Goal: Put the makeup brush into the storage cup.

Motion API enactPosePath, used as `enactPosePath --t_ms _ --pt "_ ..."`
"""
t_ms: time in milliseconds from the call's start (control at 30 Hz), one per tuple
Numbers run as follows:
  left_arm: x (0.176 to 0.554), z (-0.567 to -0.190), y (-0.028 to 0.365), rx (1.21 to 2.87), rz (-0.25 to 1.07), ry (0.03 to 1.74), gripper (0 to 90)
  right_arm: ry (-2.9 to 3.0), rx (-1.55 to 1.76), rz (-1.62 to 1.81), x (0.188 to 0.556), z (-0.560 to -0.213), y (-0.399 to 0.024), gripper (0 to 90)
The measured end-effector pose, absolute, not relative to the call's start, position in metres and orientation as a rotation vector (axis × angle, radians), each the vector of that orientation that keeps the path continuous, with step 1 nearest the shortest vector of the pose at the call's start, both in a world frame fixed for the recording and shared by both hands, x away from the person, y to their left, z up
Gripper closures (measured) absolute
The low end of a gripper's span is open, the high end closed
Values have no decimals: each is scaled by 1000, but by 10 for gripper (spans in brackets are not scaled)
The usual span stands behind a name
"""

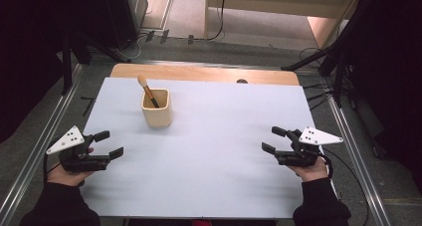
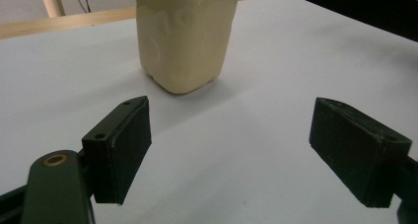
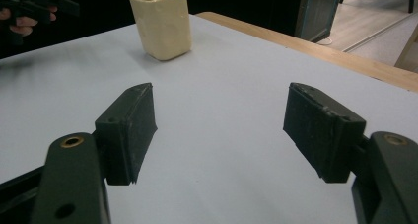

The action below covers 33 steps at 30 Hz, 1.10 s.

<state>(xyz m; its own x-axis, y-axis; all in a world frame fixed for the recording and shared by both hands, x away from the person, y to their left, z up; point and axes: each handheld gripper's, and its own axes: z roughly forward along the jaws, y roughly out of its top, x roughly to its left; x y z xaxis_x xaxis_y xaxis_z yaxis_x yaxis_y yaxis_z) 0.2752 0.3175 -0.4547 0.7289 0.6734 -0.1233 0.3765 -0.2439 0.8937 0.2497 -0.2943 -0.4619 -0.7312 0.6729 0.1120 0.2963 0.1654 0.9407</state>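
A: How do the tongs stand?
B: Left tongs (image 1: pixel 111 144) and right tongs (image 1: pixel 272 140) both gape, released, grasping nothing.
A: And the cup?
B: The cream ceramic cup (image 1: pixel 157 108) sits upright on the white worktop (image 1: pixel 214 151), nearer the left tongs, brush (image 1: pixel 148 91) inside.

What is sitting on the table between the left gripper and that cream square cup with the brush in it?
Nothing visible: bare white table lies between the open left gripper and the cream square cup.

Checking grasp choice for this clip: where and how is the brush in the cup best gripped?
Grip the brush on its upper handle just below the bristle tip, coming from above. It leans up and left out of the cup, whose walls hide its lower handle. Both grippers are open.
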Motion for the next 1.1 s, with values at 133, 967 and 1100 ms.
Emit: enactPosePath --t_ms 133,967,1100 --pt "275 -455 318 1859 346 817 169 2108 927 1597 250 -462 -295 289" --pt "275 -455 318 1855 346 818 169 2099 925 1602 250 -461 -296 289" --pt "275 -455 318 1856 348 818 169 2092 918 1607 251 -461 -297 289"
